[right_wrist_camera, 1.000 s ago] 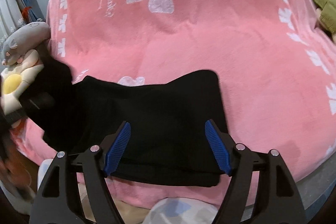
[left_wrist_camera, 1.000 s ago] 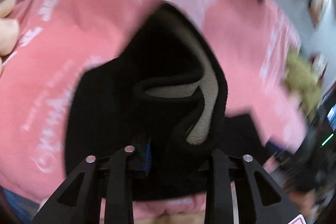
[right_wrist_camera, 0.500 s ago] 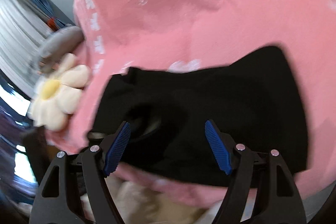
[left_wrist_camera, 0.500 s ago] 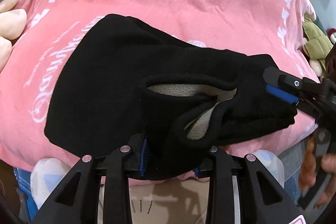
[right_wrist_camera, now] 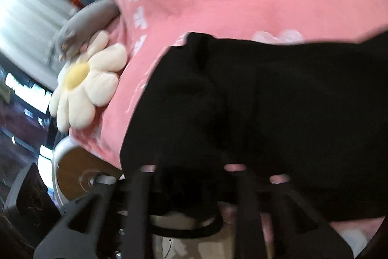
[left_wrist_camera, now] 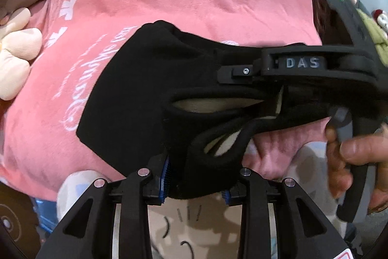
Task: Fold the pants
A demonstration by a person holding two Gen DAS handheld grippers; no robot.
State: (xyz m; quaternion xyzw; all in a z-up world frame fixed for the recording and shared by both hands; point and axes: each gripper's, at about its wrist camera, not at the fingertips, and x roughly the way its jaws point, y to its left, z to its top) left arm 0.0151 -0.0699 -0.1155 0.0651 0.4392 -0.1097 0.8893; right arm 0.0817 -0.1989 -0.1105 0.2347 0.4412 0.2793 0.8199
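Note:
Black pants [left_wrist_camera: 135, 98] with a pale fleece lining lie partly folded on the near edge of a pink blanket [left_wrist_camera: 169, 4]. My left gripper [left_wrist_camera: 196, 179] is shut on the pants' bunched waistband, its blue pads pressed into the cloth. My right gripper comes in from the right in the left wrist view [left_wrist_camera: 242, 72], its fingers at the waistband opening. In the blurred right wrist view the pants [right_wrist_camera: 266, 101] fill the frame and my right gripper [right_wrist_camera: 194, 176] has black cloth bunched between its fingers; its pads are hidden.
A cream daisy cushion [right_wrist_camera: 84, 86] and a grey plush toy [right_wrist_camera: 84, 23] sit at the bed's left edge. A green plush [left_wrist_camera: 375, 35] lies at the right. Below the bed edge are a round white-rimmed object [right_wrist_camera: 72, 171] and floor.
My right gripper has swung left and in to the waistband beside my left gripper, and its blue pads have gone out of sight in the cloth. My left gripper still grips the waistband, lowered to the blanket.

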